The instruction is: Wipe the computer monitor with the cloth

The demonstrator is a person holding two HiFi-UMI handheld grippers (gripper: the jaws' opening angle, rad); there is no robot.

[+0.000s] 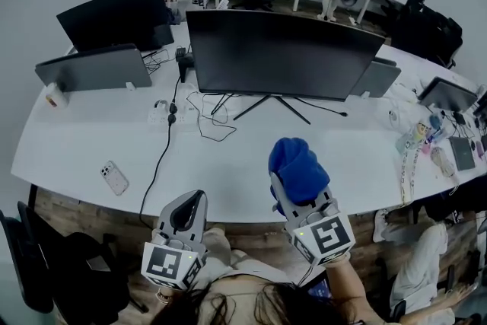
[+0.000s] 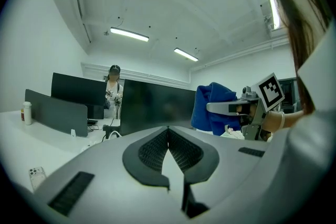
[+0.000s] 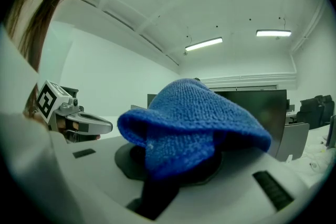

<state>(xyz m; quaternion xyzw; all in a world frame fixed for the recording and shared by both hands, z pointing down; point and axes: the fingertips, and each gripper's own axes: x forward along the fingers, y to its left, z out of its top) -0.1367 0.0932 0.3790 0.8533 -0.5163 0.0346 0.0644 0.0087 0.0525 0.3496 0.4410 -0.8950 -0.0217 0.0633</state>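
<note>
Right gripper [image 1: 295, 192] clamps a blue knitted cloth [image 1: 298, 167] facing the wide black monitor [image 1: 281, 53], loose black cables [image 1: 204, 116] on the desk between; left gripper [image 1: 193, 200] closed, empty.

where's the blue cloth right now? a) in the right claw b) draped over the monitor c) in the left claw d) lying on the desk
a: the right claw is shut on the blue cloth, bunched over its tips; the left claw is shut and empty.

Both grippers held low, side by side, pointing forward.
Left gripper [image 1: 190, 211]: jaws pressed together, nothing between them. Right gripper [image 1: 301, 195]: jaws clamped on the blue cloth [image 1: 297, 164].
</note>
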